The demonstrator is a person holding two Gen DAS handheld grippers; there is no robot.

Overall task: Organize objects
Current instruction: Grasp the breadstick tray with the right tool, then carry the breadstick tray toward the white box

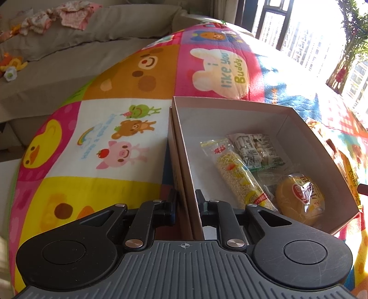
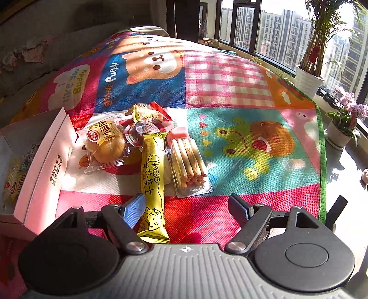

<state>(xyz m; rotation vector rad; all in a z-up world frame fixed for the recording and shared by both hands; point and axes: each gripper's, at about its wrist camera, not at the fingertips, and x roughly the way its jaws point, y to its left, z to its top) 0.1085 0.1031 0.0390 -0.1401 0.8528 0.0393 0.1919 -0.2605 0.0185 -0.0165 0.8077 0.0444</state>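
Patchwork cartoon-animal mat (image 2: 230, 78) in pink, blue, orange — pale pink box (image 1: 230, 110), yellow cheese bar (image 2: 153, 174)

A grey sofa (image 1: 76, 46) fills the upper left of the left wrist view, with crumpled pink clothes (image 1: 57, 16) on its back and small toys (image 1: 11, 66) at the far left; a bright cartoon-patterned play mat (image 2: 230, 78) covers the middle of both views; dark-framed windows (image 2: 257, 25) run across the upper right, showing high-rise blocks in strong sun; a tall green plant in a white pot (image 2: 308, 80) and a pink orchid (image 2: 345, 115) stand along the sill at right; sunlight falls in patches across the mat.
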